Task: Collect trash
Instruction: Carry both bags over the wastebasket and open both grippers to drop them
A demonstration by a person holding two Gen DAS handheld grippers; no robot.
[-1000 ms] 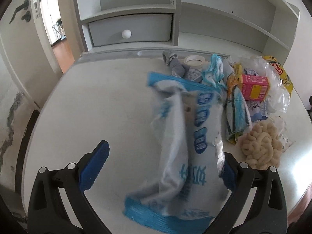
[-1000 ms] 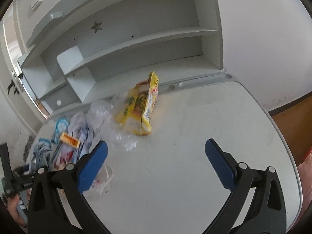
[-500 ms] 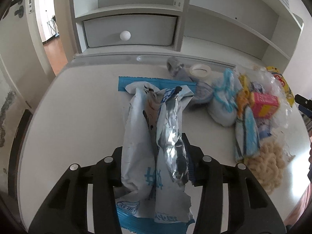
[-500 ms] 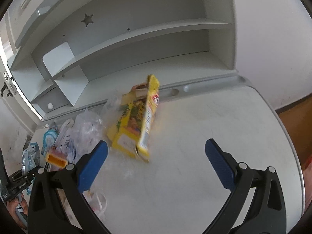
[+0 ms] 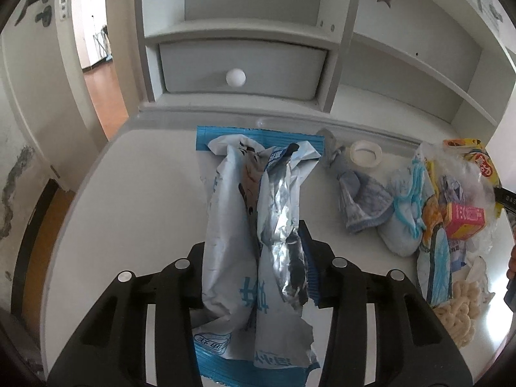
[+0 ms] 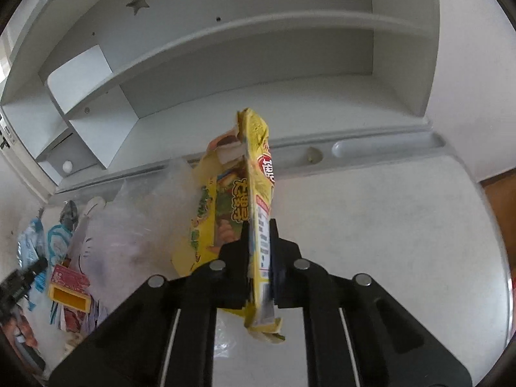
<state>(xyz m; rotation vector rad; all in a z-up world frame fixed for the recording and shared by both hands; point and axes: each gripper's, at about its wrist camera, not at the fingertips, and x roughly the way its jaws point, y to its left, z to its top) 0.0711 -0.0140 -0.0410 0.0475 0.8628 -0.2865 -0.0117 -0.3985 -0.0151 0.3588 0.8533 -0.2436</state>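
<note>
Each of the 2 grippers has just closed on 1 wrapper, presumably to lift it off the white desk (image 5: pixel 135 193). The left gripper (image 5: pixel 254 258) pinches the crumpled blue-and-white foil bag (image 5: pixel 251 213) at the desk's left. The right gripper (image 6: pixel 259 251), nearly shut, clamps the flat yellow snack bag (image 6: pixel 254 193) edge-on, right of the trash pile (image 6: pixel 96 235).

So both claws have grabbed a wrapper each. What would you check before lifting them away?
1. Left gripper on the blue-white bag: ok, jaws have just closed on its crumpled middle.
2. Right gripper on the yellow bag: ok, jaws have just clamped shut on its thin edge.
3. Yellow bag free of the clear plastic beside it: cannot tell, they look to be touching.
4. Blue-white bag clear of the grey cloth: ok, a gap shows.
5. Somewhere to drop the trash: cannot tell, no bin in view.
6. Other trash left on the table: not ok, a pile remains.
</note>
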